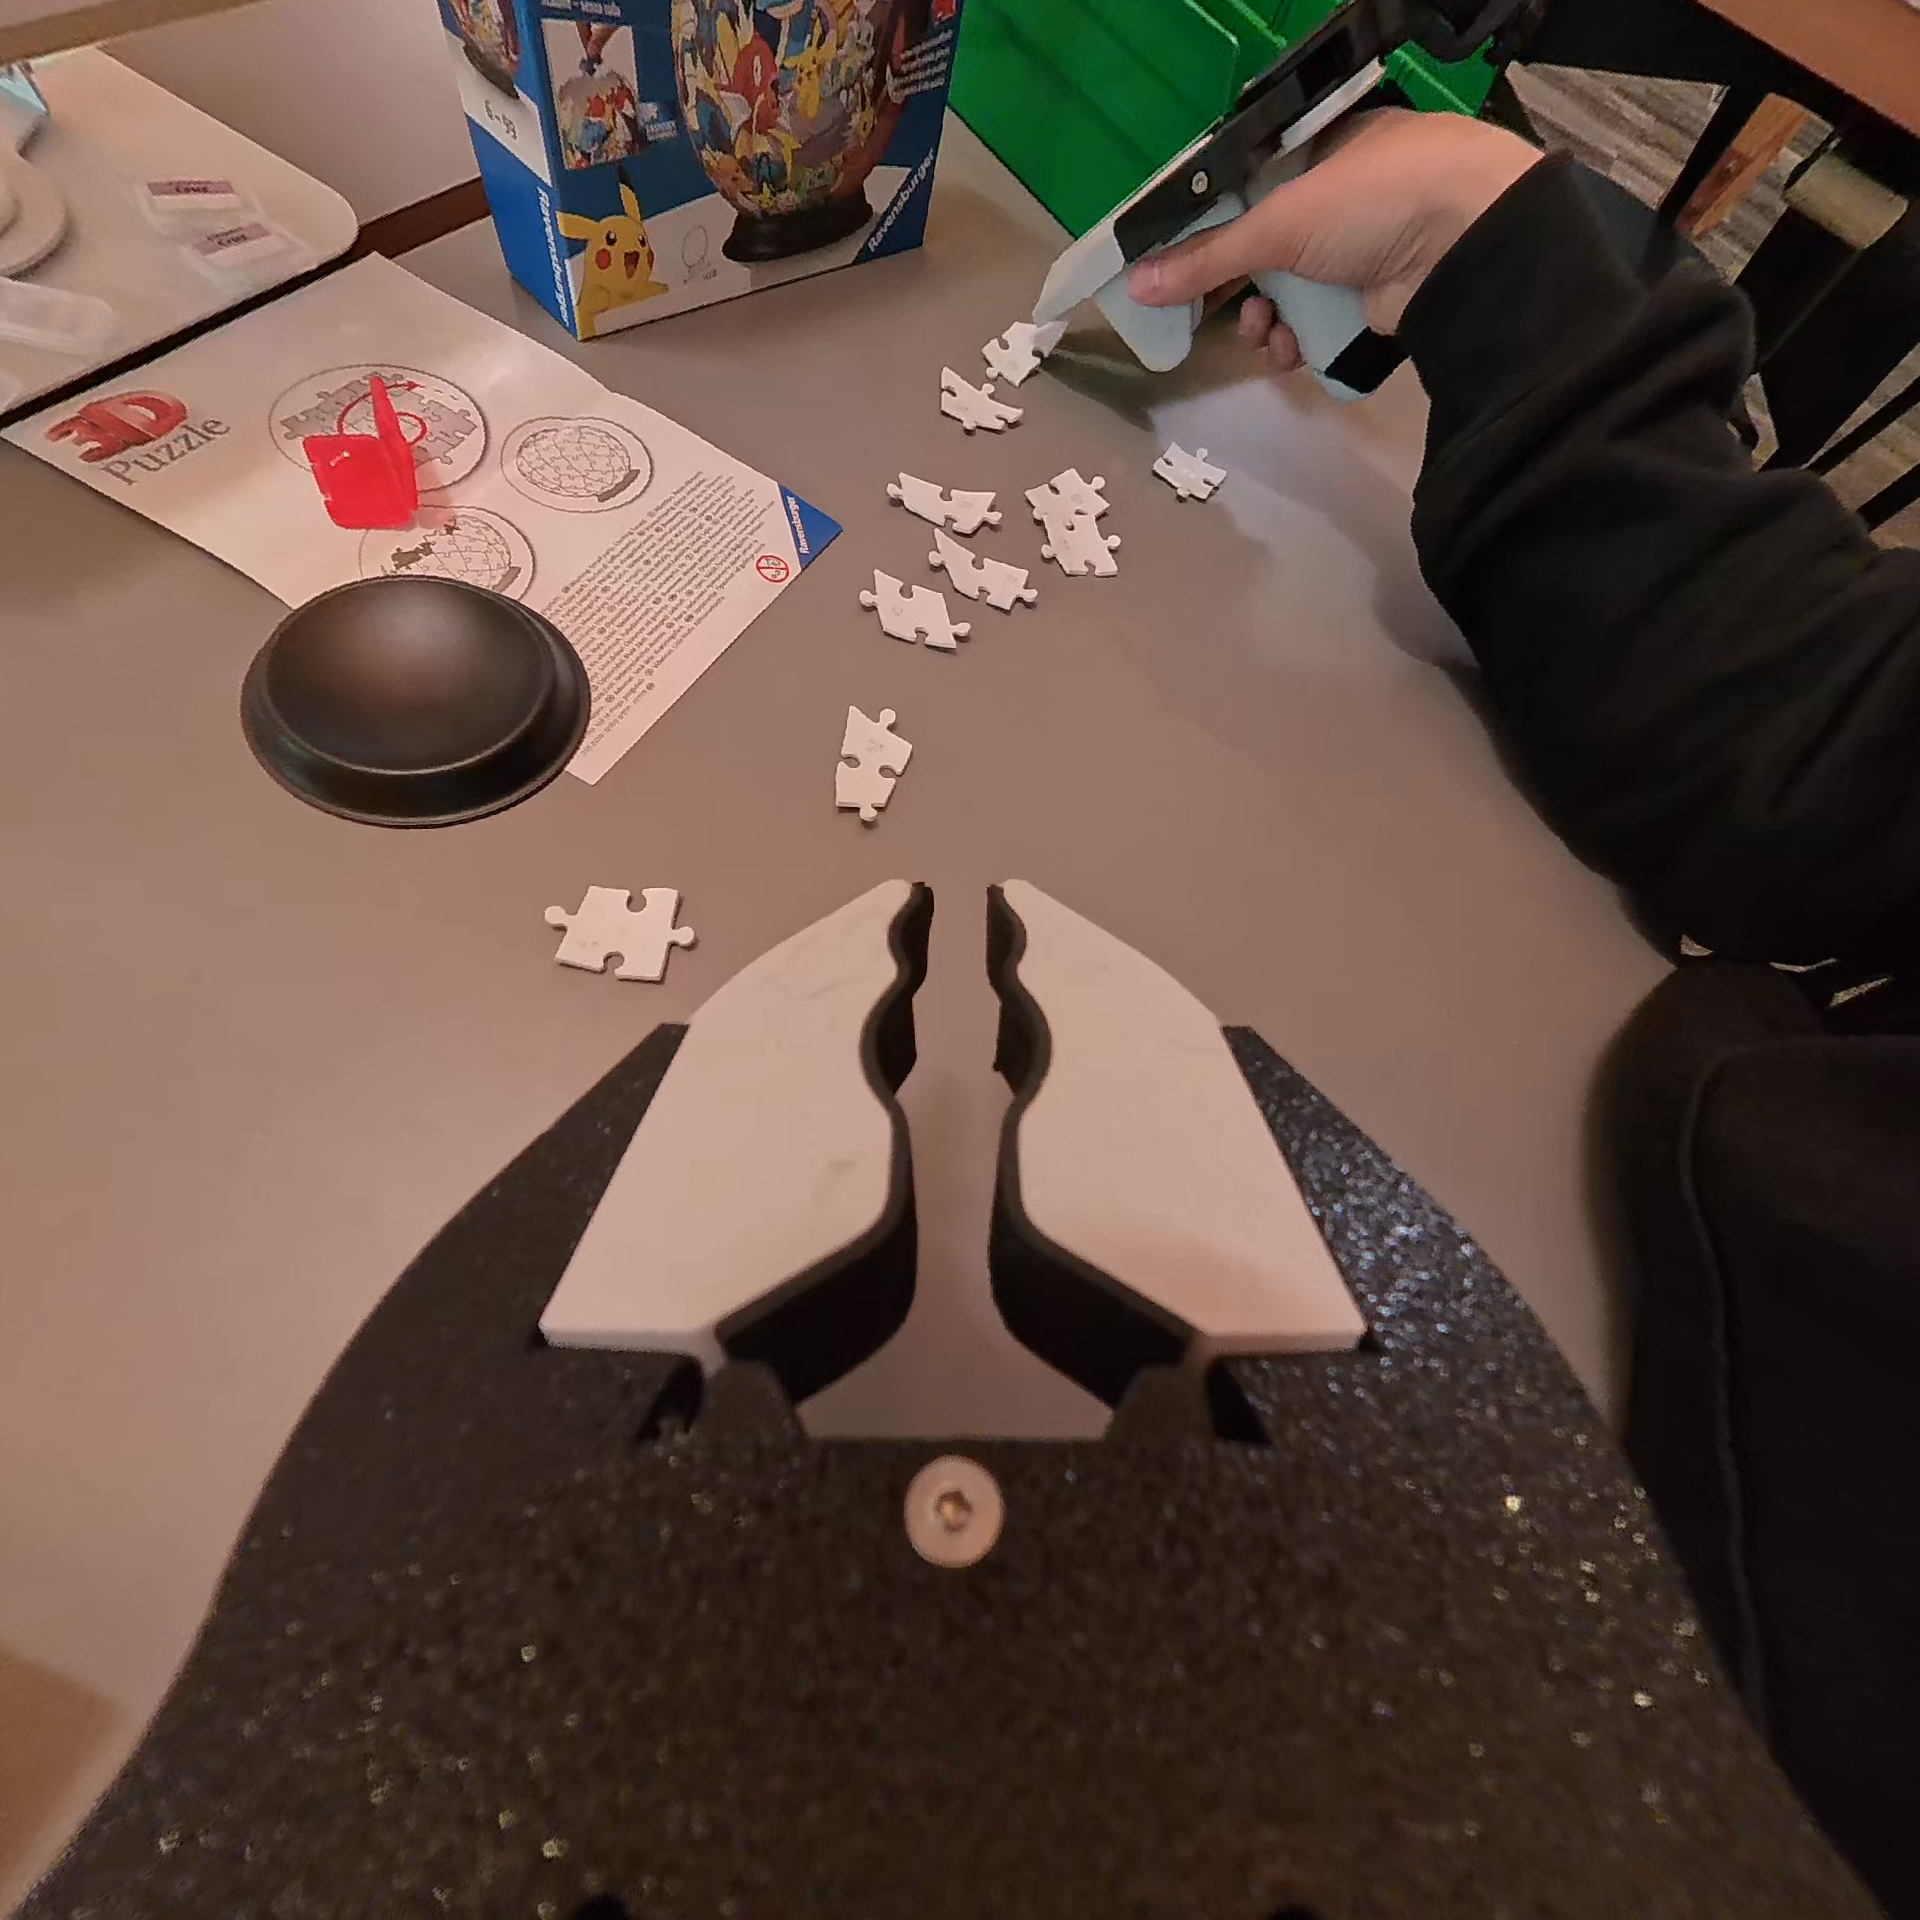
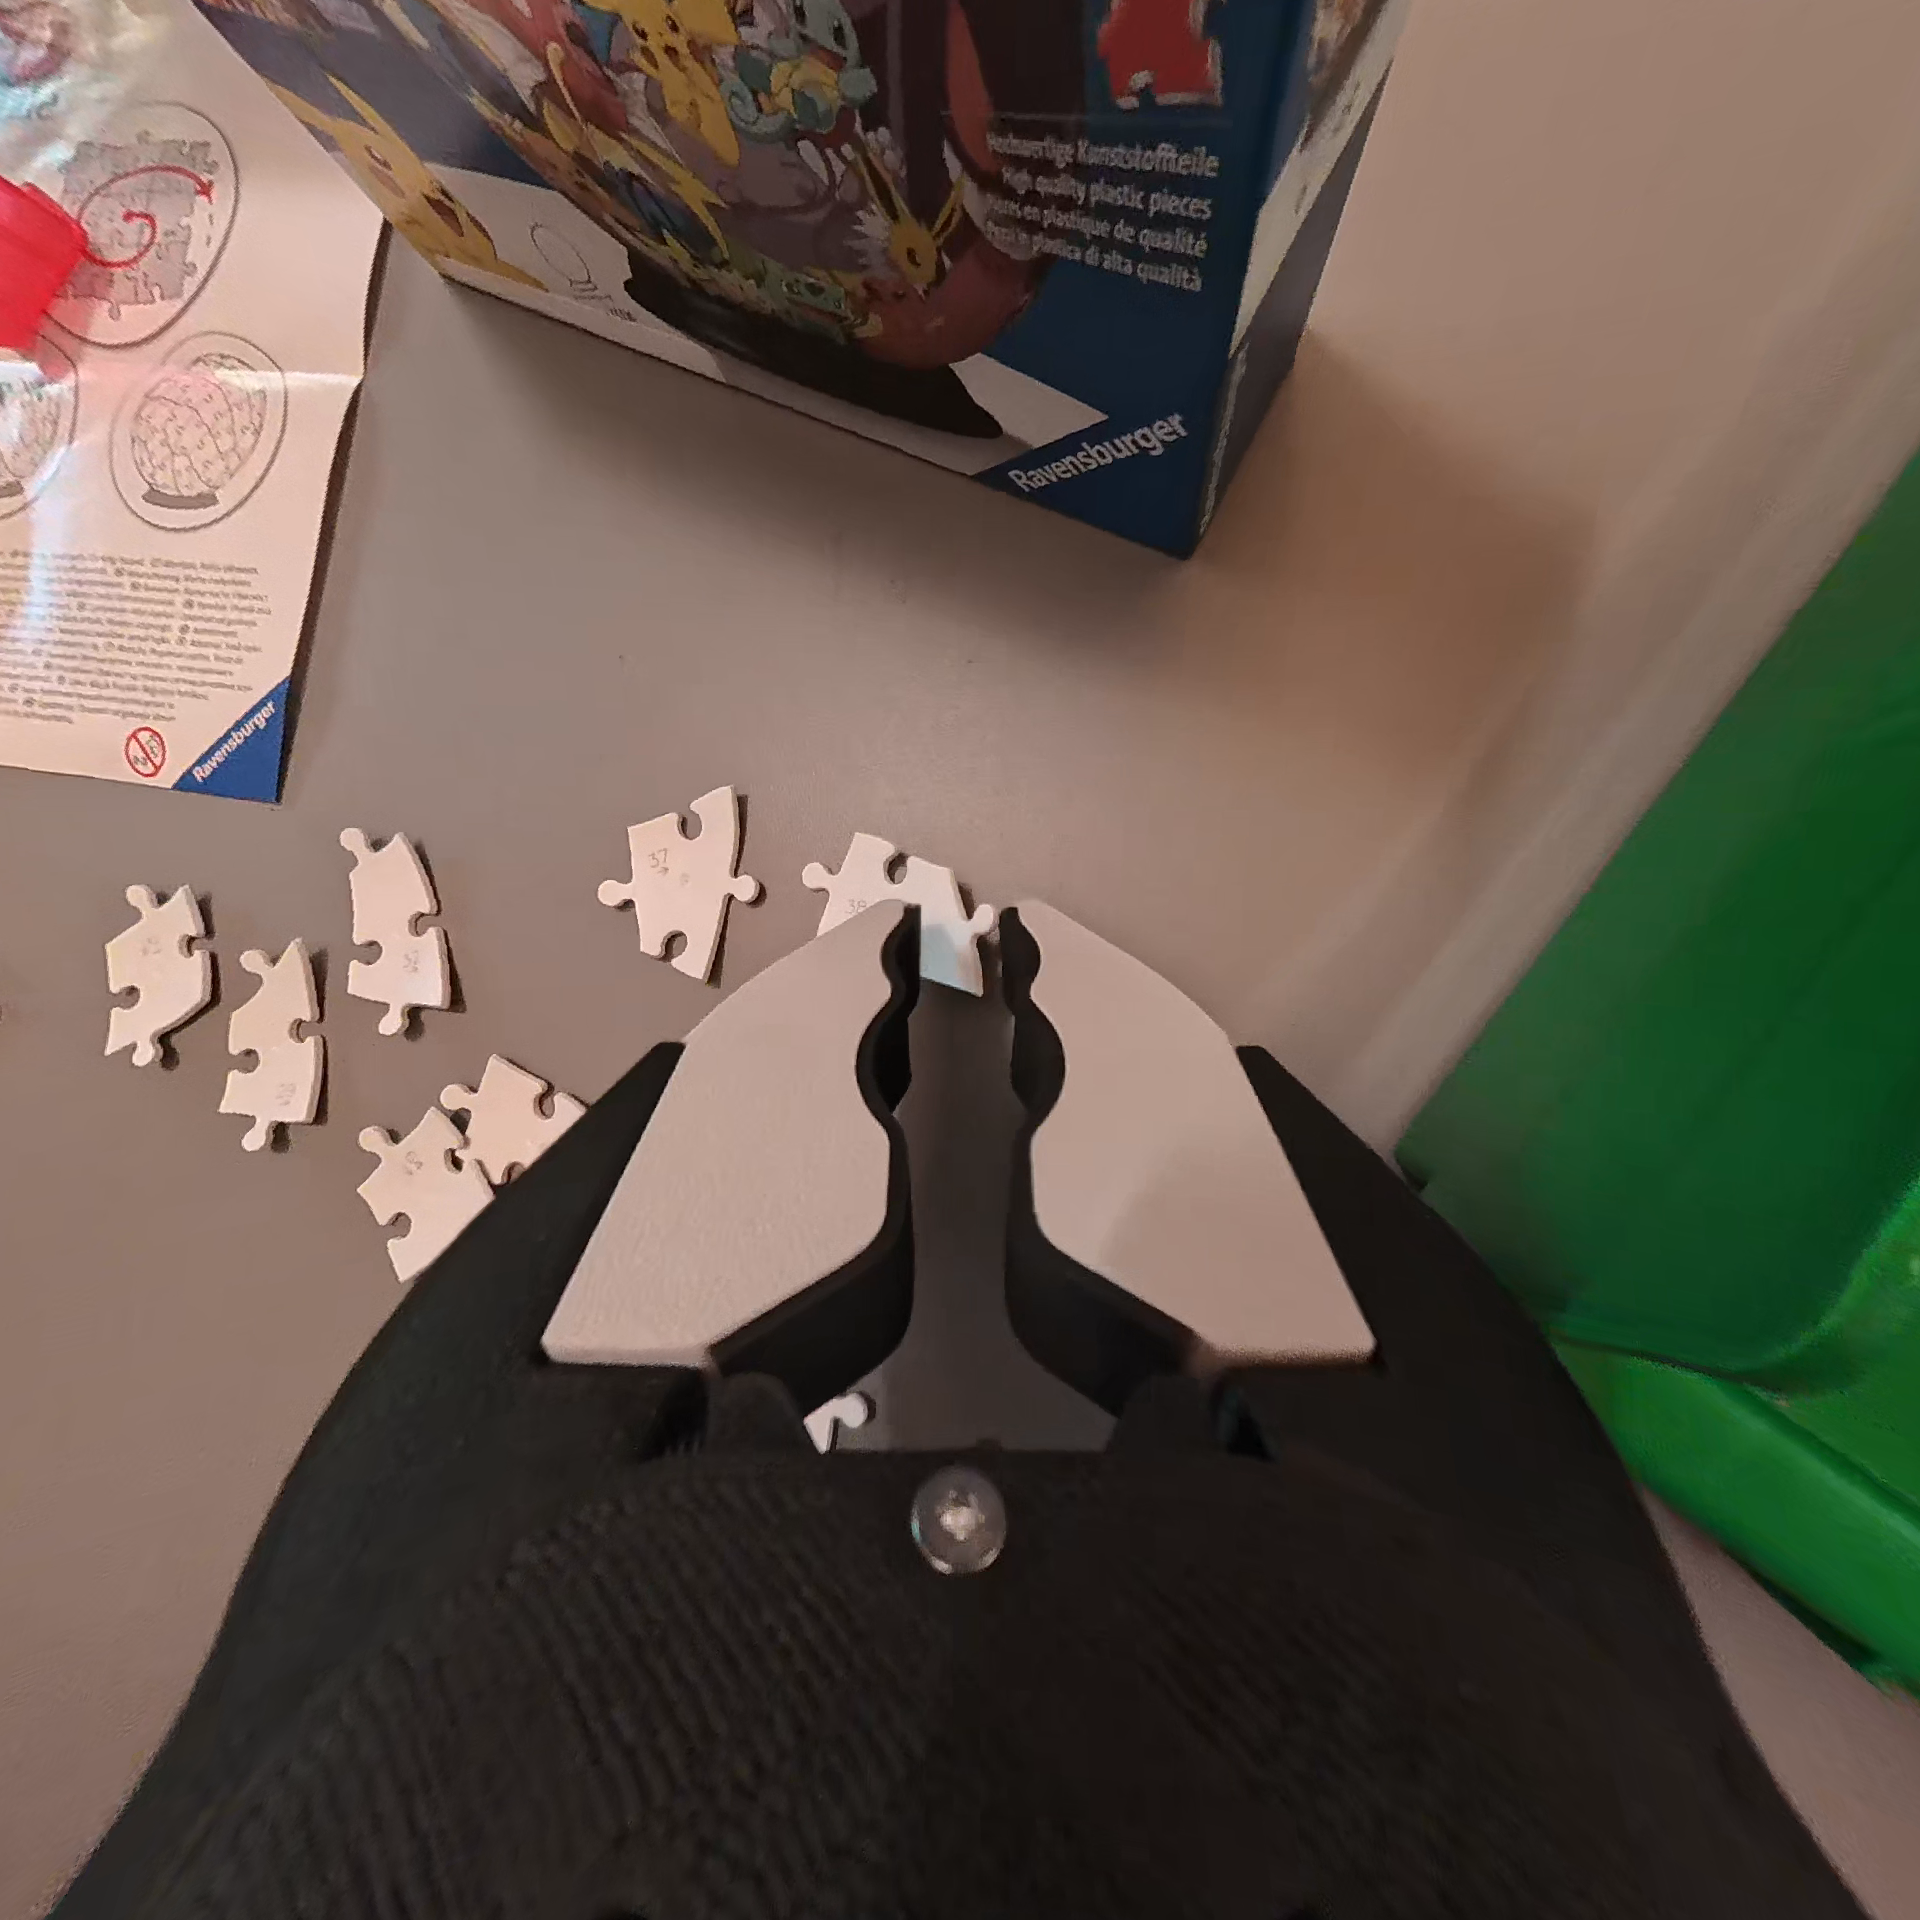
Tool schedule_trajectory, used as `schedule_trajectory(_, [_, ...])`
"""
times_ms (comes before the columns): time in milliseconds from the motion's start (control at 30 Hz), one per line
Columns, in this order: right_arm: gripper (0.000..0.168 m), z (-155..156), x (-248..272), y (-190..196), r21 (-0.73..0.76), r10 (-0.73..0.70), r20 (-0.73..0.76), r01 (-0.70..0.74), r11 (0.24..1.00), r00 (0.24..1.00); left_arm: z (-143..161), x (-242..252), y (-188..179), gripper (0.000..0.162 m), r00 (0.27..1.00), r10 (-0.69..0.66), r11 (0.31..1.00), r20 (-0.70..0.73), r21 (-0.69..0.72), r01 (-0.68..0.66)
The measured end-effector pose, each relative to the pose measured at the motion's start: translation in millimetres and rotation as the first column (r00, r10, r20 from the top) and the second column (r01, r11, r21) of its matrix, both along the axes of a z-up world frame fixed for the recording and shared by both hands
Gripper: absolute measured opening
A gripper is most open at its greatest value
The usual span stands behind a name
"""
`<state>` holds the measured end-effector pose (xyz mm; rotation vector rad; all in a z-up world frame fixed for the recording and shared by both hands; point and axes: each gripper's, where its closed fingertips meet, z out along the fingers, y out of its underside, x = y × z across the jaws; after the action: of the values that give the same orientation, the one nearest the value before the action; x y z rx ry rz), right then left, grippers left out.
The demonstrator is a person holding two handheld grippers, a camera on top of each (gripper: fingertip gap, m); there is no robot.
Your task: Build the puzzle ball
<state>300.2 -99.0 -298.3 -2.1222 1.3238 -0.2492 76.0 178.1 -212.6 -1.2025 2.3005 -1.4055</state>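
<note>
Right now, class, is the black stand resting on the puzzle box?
No, the black stand sits on the table, overlapping the instruction sheet.

pieces (image 1: 871, 762): 11 white, spread 12–2 o'clock | box (image 1: 717, 156): 1 | leaflet (image 1: 665, 540): 1 | black stand (image 1: 410, 701): 1 | red clip (image 1: 358, 468): 1 | green bins (image 1: 1091, 94): 2

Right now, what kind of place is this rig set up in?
Probably an office or lab worktable used for tabletop recording, not a home. Cues: a plain grey table with white puzzle pieces laid out, green plastic storage bins alongside, and a blue cardboard puzzle box.
</note>
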Motion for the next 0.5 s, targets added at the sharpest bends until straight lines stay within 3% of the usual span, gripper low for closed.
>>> schedule_trajectory(500, [0.018,9,-1,-1,-0.113,0.086,0.066,-0.078,0.991,0.994,1,-2,2,0.009,1.0,0.007,1.0,0.004,-0.005,-0.007])
